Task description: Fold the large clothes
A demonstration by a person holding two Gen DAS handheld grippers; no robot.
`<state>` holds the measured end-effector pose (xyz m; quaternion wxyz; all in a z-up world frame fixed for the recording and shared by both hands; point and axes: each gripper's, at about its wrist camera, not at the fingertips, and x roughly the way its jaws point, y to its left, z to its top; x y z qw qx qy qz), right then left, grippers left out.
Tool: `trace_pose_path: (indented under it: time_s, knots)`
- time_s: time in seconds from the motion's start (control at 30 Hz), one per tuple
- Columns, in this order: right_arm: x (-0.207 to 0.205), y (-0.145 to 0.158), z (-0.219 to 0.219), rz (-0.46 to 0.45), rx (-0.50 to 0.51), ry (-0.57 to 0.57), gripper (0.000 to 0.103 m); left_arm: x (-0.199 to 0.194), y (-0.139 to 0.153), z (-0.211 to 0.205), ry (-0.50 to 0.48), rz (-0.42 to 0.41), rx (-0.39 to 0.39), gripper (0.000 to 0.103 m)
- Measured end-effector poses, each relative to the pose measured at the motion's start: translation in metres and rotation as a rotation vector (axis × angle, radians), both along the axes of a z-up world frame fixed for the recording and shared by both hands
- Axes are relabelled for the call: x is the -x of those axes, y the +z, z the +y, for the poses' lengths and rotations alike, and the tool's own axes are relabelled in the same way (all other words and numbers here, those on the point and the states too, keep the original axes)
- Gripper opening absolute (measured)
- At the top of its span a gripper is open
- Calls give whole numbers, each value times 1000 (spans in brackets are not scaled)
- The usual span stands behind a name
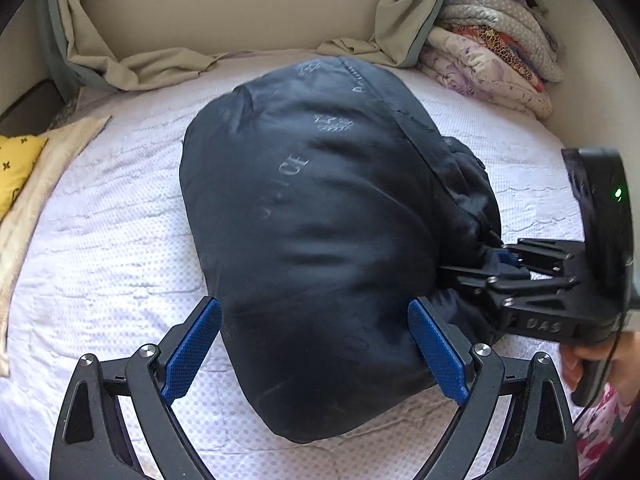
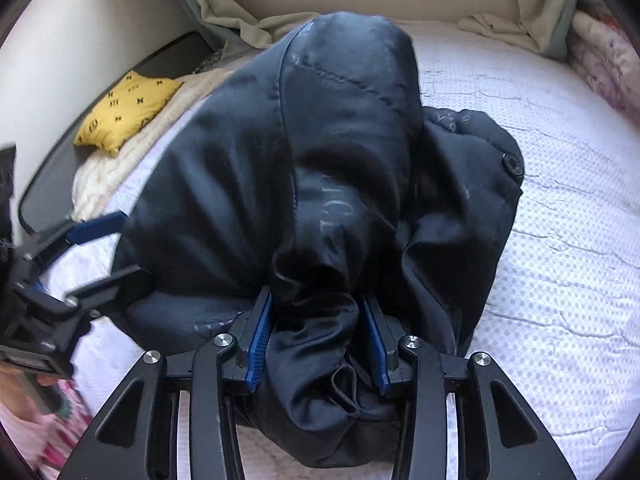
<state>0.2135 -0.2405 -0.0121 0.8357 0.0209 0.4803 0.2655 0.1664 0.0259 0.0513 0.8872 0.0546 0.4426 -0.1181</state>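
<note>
Dark jacket (image 1: 320,208) on bed (image 1: 120,248).
Only our right view shows right gripper (image 2: 316,344) pinching gathered fabric; left gripper (image 1: 316,352) angled downward, fingers (image 1: 192,352) spread wide around it.

One dark coat (image 1: 320,220) lies on one bed (image 1: 120,240). Two tongs: left tongs (image 1: 314,352), right tongs (image 2: 316,344). One yellow cushion (image 2: 124,110), one stack of folded quilts (image 1: 496,52).
</note>
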Motion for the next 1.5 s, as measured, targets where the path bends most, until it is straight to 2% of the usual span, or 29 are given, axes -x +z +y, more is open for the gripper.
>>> trace_pose_path:
  time_s: [0.03, 0.13, 0.2, 0.27, 0.37, 0.7, 0.87, 1.07, 1.17, 1.27, 1.43, 1.5]
  knots:
    - [-1, -5, 1, 1, -6, -6, 38, 0, -1, 0, 7, -3, -4, 96]
    - [-4, -12, -14, 38, -114, -42, 42, 6, 5, 1, 33, -34, 5, 96]
    - [-6, -7, -28, 73, -210, -58, 57, 12, 11, 2, 53, -64, 0, 99]
    - [-3, 4, -38, 79, -261, -69, 70, 19, 16, 3, 73, -104, -25, 100]
    - [9, 30, -51, 33, -304, -87, 77, 29, 22, 2, 103, -144, -67, 101]
    - [60, 96, -79, -155, -236, -132, 98, 67, 33, -19, 111, -220, -201, 103]
    - [100, 103, -73, -225, -148, -152, 102, 92, 31, -28, 112, -229, -213, 103]
    - [152, 87, -69, -250, -22, -245, 103, 124, 31, -34, 123, -243, -186, 103]
    - [169, 74, -71, -243, 26, -300, 103, 140, 28, -36, 161, -266, -232, 103]
    - [183, 60, -71, -223, 32, -309, 103, 157, 25, -38, 180, -299, -260, 103]
    - [202, 44, -71, -145, 1, -321, 103, 183, 17, -30, 178, -279, -168, 103]
    - [208, 44, -69, -161, 36, -315, 103, 193, 10, -28, 200, -279, -177, 103]
